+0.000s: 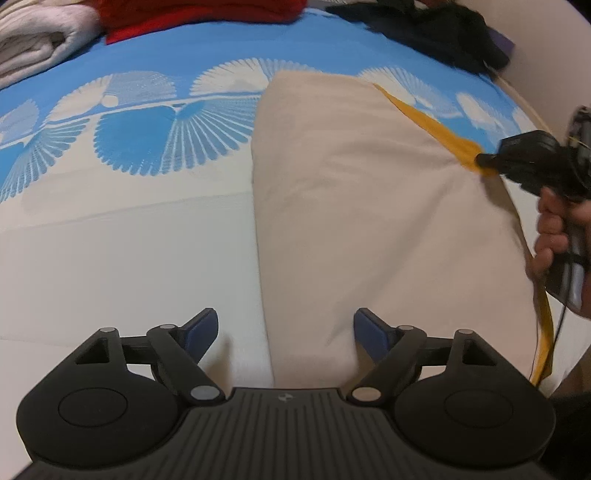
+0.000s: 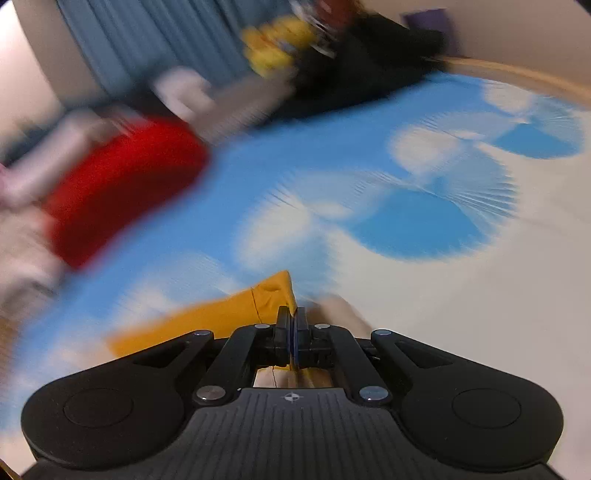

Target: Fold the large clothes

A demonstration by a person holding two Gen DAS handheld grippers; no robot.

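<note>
Beige garment (image 1: 369,206) lies flat on the bedsheet (image 1: 147,110), centre-right of the left view, its yellow edge (image 2: 236,314) clamped in the closed right gripper (image 2: 291,325); left gripper (image 1: 284,325) hovers spread, empty, over its near left edge.

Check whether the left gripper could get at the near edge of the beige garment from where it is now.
Probably yes: the left gripper is open, and the beige garment has its near left edge between the fingers, with nothing covering it.

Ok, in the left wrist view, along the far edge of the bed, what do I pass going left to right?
Folded white clothes → red garment → black clothing pile.
</note>
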